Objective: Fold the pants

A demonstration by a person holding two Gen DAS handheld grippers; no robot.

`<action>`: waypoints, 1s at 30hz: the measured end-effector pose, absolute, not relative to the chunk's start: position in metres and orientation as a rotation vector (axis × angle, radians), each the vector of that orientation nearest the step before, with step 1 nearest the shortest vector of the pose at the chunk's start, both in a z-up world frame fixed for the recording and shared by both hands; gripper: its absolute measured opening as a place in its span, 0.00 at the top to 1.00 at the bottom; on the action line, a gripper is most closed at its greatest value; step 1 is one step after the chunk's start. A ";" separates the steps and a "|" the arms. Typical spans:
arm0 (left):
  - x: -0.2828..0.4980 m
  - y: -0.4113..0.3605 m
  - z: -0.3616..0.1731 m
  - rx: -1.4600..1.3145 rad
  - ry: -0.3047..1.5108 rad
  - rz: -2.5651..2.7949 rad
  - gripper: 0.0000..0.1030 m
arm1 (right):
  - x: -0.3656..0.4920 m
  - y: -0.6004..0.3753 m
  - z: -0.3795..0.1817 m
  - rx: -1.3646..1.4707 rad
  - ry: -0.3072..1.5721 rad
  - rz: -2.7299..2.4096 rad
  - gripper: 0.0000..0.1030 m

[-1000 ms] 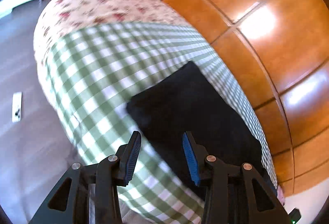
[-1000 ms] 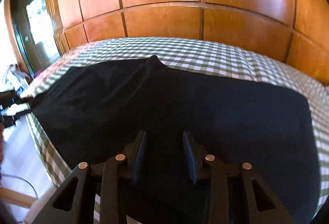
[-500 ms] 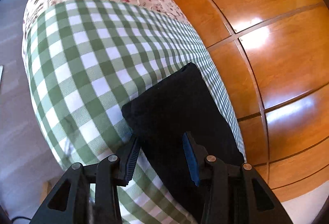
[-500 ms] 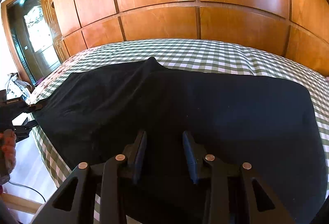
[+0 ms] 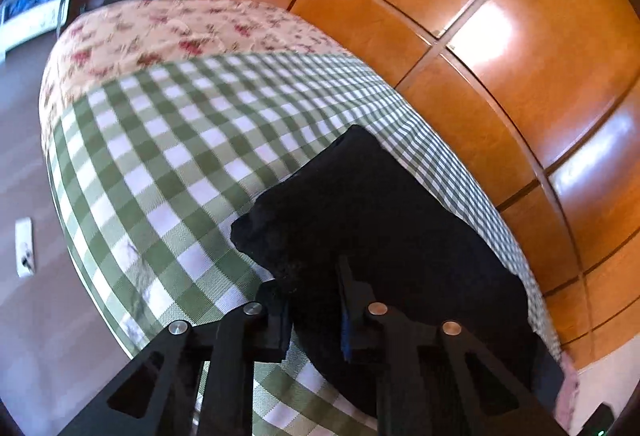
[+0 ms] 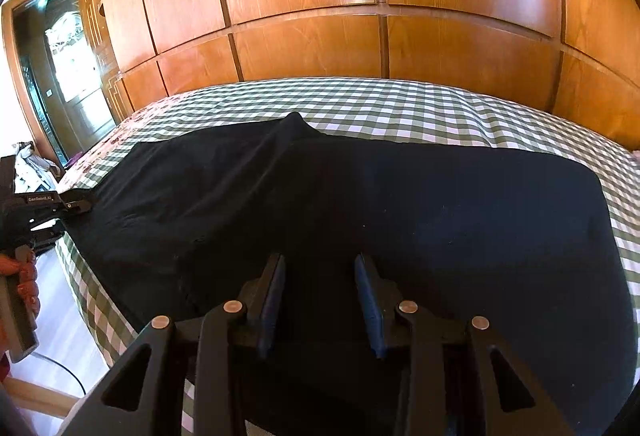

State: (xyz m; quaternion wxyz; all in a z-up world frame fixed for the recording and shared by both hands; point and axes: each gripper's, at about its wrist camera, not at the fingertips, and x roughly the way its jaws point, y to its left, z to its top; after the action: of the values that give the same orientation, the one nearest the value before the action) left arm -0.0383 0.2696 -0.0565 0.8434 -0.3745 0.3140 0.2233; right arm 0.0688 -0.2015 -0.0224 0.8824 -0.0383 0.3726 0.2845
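Black pants [image 6: 400, 195] lie spread flat across a bed with a green-and-white checked cover [image 6: 400, 103]. In the left wrist view one end of the pants [image 5: 380, 215] is bunched up at a corner. My left gripper [image 5: 314, 276] has its jaws closing, and its pads pinch that bunched corner. The right wrist view shows the same left gripper [image 6: 78, 204] at the pants' far left end. My right gripper [image 6: 320, 276] stands open over the near edge of the pants, about mid-length, with flat black cloth under its fingers.
Glossy wooden wardrobe panels [image 6: 320, 15] run along the far side of the bed. A floral sheet [image 5: 180, 31] covers the bed's far end. A person's hand [image 6: 24, 272] holds the left gripper. A small white object [image 5: 24, 248] lies on the floor.
My left gripper's jaws have narrowed onto the pants' corner, which now bunches up between them, and the view has swung. The right gripper and its view have stayed the same.
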 end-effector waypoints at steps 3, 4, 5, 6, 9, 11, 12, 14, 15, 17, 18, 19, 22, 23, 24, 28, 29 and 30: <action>-0.036 0.264 -0.049 -0.740 0.652 0.475 0.85 | 0.069 -0.202 -0.022 -0.078 0.775 0.591 0.63; -0.036 0.263 -0.047 -0.726 0.648 0.474 0.85 | 0.069 -0.202 -0.022 -0.079 0.774 0.590 0.63; -0.036 0.261 -0.044 -0.712 0.644 0.473 0.85 | 0.069 -0.202 -0.023 -0.079 0.773 0.590 0.63; -0.036 0.260 -0.041 -0.701 0.640 0.472 0.85 | 0.069 -0.202 -0.023 -0.077 0.773 0.590 0.63; -0.037 0.256 -0.034 -0.675 0.625 0.466 0.86 | 0.069 -0.203 -0.023 -0.071 0.775 0.587 0.63; -0.038 0.250 -0.029 -0.651 0.617 0.466 0.86 | 0.070 -0.203 -0.022 -0.065 0.782 0.585 0.63; -0.039 0.247 -0.025 -0.639 0.611 0.464 0.86 | 0.071 -0.204 -0.022 -0.059 0.786 0.585 0.63; -0.041 0.240 -0.018 -0.613 0.596 0.458 0.86 | 0.074 -0.206 -0.020 -0.035 0.800 0.591 0.63; -0.042 0.236 -0.014 -0.601 0.588 0.454 0.86 | 0.075 -0.208 -0.019 -0.024 0.808 0.599 0.63; -0.042 0.229 -0.008 -0.581 0.577 0.449 0.86 | 0.077 -0.211 -0.016 -0.018 0.819 0.616 0.62; -0.043 0.225 -0.004 -0.572 0.572 0.446 0.86 | 0.077 -0.213 -0.014 -0.017 0.821 0.625 0.59; -0.043 0.221 -0.001 -0.566 0.568 0.440 0.86 | 0.077 -0.216 -0.011 -0.010 0.821 0.635 0.58; -0.042 0.210 0.012 -0.547 0.555 0.413 0.86 | 0.076 -0.230 -0.005 0.038 0.816 0.635 0.51; -0.041 0.206 0.017 -0.545 0.546 0.402 0.86 | 0.076 -0.234 -0.003 0.054 0.816 0.635 0.51; -0.041 0.202 0.021 -0.544 0.538 0.392 0.86 | 0.077 -0.240 -0.002 0.070 0.818 0.636 0.51; -0.038 0.184 0.043 -0.541 0.488 0.342 0.86 | 0.077 -0.258 0.002 0.080 0.833 0.617 0.51; -0.037 0.180 0.048 -0.536 0.478 0.330 0.86 | 0.076 -0.262 0.003 0.080 0.834 0.617 0.51; -0.036 0.174 0.053 -0.529 0.466 0.315 0.86 | 0.076 -0.265 0.003 0.077 0.836 0.614 0.51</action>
State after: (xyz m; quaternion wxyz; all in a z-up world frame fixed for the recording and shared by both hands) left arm -0.0361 0.1743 0.0530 0.9264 -0.2580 0.2272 0.1534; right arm 0.0760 -0.2652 0.0034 0.8679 0.0366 0.3993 0.2933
